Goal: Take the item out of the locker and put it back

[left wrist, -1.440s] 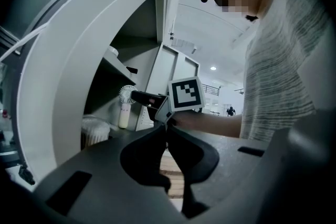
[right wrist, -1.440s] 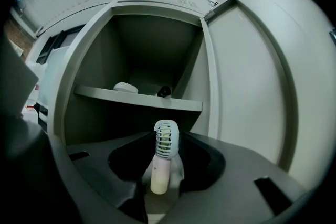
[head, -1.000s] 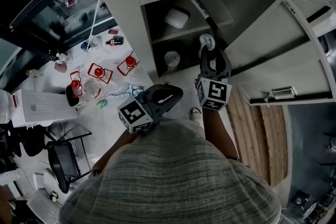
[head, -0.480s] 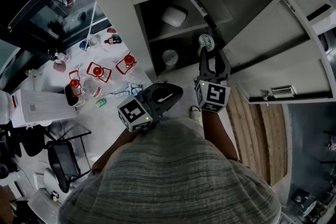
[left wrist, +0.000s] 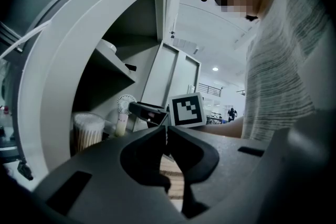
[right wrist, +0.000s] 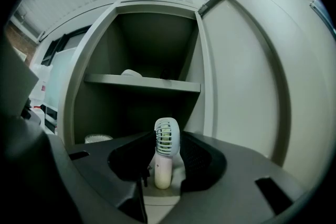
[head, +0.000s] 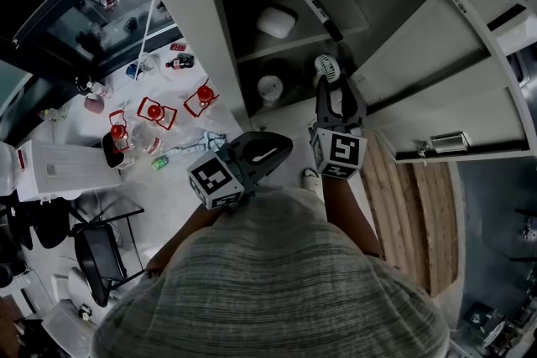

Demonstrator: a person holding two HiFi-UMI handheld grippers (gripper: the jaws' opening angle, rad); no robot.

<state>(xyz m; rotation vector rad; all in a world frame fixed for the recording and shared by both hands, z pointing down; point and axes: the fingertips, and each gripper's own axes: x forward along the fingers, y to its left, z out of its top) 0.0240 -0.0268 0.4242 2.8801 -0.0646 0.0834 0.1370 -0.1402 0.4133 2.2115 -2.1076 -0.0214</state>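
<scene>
Fan [right wrist: 164,157], small and pale, stands upright at the front of the lower compartment of the locker [right wrist: 142,34], its round grille uppermost. We see the right gripper [right wrist: 167,139] closed partway on its handle, one jaw on each side just under the grille; we cannot tell whether its base rests on the locker floor. Just beside it, deeper in the same compartment, sits a jar of cotton swabs [head: 270,86]. On the shelf [right wrist: 142,83] above lie a white case [head: 277,21] and a dark pen [head: 317,11]. The door [head: 436,71] hangs wide open on the right. The left gripper [left wrist: 167,131] hangs outside the locker, jaws together on nothing.
</scene>
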